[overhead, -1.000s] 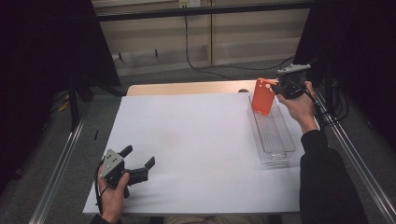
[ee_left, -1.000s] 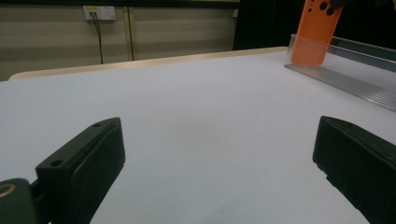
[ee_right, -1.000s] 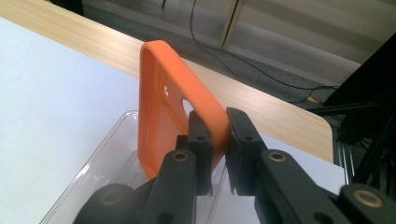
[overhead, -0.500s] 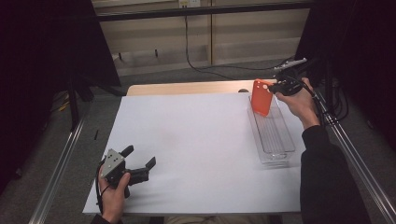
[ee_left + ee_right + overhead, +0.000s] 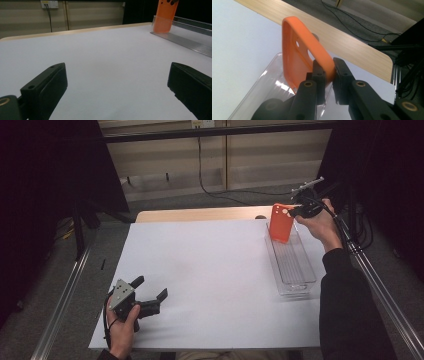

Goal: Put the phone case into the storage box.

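Over the far end of the clear tray, your right hand-held gripper is clamped on the orange phone case's top edge — lower it straight, keep it off the walls, while the left hand-held gripper rests open on the tabletop.

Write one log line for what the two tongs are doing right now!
right tongs: shut on orange phone case, held upright over far end of clear tray | left tongs: open, empty, low over white sheet
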### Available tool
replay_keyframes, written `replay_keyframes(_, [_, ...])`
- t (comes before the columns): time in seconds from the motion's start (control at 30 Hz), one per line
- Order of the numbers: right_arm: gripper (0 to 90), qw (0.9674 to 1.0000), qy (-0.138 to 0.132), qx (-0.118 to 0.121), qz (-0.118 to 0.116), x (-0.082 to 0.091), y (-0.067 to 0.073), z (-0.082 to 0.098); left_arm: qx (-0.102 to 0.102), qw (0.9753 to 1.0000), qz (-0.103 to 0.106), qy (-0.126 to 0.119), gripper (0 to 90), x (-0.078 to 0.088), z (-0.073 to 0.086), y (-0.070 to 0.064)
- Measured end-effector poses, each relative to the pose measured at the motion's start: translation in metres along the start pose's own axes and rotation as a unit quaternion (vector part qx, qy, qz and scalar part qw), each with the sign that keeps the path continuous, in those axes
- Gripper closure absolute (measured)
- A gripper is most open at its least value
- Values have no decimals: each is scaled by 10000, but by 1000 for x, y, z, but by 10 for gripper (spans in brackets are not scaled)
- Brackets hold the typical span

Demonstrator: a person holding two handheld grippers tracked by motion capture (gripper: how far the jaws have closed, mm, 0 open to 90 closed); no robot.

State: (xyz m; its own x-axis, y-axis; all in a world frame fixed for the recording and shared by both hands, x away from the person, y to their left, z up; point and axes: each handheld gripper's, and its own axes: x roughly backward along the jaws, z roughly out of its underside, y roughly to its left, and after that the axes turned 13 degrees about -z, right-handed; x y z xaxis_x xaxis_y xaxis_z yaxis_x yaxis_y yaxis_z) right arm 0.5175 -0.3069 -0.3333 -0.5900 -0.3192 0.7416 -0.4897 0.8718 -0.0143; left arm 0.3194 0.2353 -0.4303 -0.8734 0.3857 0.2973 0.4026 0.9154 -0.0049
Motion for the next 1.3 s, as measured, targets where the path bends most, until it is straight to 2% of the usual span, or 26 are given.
replay_keyframes(0.17, [810,9999,-73,30,89,-4,-5,0,8,10000,-2,-2,27,0,0,1])
replay_keyframes(0.33, [811,9997,-152,-52,172,-7,-7,1,37,10000,-13,-15,27,0,0,1])
replay_keyframes(0.47, [816,9994,-164,25,297,-9,-5,0,48,10000,-7,-29,27,0,0,0])
replay_keyframes(0.8, [820,9974,-444,264,496,-12,4,2,39,10000,-22,-19,28,1,0,2])
replay_keyframes(0.93, [819,9969,-533,234,536,-10,5,8,16,10000,-16,12,28,0,0,2])
replay_keyframes(1.0, [818,9977,-538,141,399,-7,2,12,14,10000,-21,9,28,0,0,2])
replay_keyframes(1.13, [814,9993,-362,56,85,1,-2,14,45,10000,-25,-3,28,-1,0,0])
replay_keyframes(1.3, [810,9998,-170,-78,-117,5,-3,12,7,10000,-1,23,28,-3,0,0])
